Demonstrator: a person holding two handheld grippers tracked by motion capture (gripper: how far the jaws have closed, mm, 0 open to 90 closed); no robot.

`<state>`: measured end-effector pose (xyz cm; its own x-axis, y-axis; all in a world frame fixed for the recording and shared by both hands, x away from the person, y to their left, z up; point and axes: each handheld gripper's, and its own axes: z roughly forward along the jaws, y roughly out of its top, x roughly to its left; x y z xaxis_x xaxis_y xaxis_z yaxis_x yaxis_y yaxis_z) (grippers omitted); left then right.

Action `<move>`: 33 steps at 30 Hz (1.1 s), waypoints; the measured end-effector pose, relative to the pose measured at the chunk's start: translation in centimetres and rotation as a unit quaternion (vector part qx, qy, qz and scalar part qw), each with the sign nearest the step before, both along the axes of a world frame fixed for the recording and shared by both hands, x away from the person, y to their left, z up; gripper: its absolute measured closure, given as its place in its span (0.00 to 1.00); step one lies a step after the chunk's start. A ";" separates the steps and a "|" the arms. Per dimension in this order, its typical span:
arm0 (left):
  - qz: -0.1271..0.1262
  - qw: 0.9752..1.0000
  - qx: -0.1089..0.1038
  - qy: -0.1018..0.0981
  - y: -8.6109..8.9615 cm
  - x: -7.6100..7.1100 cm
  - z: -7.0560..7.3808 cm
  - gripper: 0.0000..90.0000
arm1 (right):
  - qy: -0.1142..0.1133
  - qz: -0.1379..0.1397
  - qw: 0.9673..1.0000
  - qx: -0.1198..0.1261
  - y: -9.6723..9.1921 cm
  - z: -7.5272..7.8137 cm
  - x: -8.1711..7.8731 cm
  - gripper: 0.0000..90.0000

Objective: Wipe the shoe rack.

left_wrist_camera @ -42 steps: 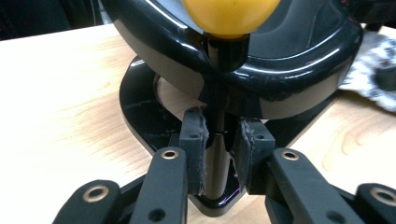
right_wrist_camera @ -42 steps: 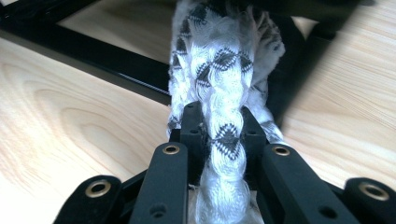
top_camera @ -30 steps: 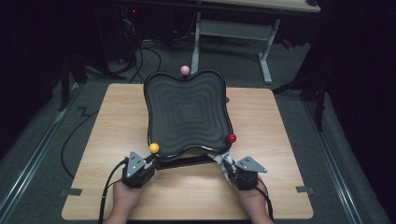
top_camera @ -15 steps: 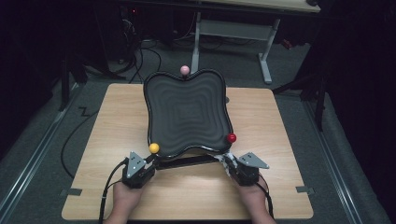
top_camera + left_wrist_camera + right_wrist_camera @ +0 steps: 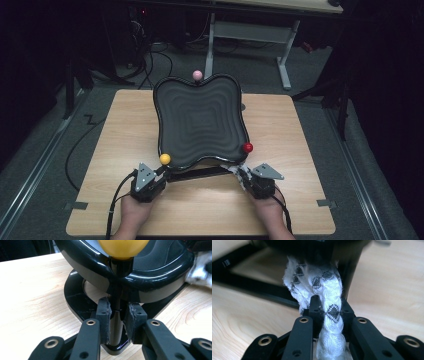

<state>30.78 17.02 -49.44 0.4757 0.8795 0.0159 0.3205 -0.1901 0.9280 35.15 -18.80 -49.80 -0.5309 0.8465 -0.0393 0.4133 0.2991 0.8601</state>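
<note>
Table: pale wood top (image 5: 115,150), centre of the high view; dark floor and cables around it.
Tray: black wavy-rimmed tray (image 5: 200,122) on a black frame, centre of the high view, far edge tilted up.
Knobs: yellow ball (image 5: 165,159) at the tray's lower left corner; red ball (image 5: 247,147) at its lower right; pink ball (image 5: 197,74) at the top edge.
Left gripper: lower left of the high view (image 5: 159,175), hand behind it at the bottom edge. In the left gripper view its jaws are narrow, clamped from both sides on the black post (image 5: 116,322) under the yellow ball (image 5: 122,248).
Post: upright, centre of the left gripper view, foot on the black base (image 5: 75,297).
Right gripper: lower right of the high view (image 5: 244,177). In the right gripper view its jaws are narrow, pinching a white rope (image 5: 332,315) with dark diamond marks.
Rope: runs up from the jaws to the dark tray underside at the top of the right gripper view; where it ends, cannot tell.
</note>
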 end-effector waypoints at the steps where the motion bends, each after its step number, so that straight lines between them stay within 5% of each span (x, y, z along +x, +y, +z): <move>1: 0.000 1.000 0.000 0.000 0.0 0.0 0.0 0.83 | 0.007 0.000 1.000 -0.005 -0.1 -0.4 0.1 0.87; 7: 0.000 1.000 -0.005 0.001 0.1 0.0 -0.1 0.83 | 0.009 -0.012 1.000 -0.020 -1.6 -0.7 0.0 0.87; 16: 0.000 1.000 -0.003 0.002 0.1 0.0 -0.1 0.83 | 0.005 -0.087 0.996 -0.030 -6.2 -0.6 0.5 0.87; 21: 0.003 1.000 -0.003 0.002 0.2 0.0 0.0 0.83 | 0.010 -0.125 0.992 -0.013 -8.1 -0.7 1.0 0.87; 33: 0.003 1.000 0.000 0.001 0.1 0.0 -0.1 0.83 | 0.009 -0.066 0.997 -0.029 -4.3 -0.8 0.6 0.87</move>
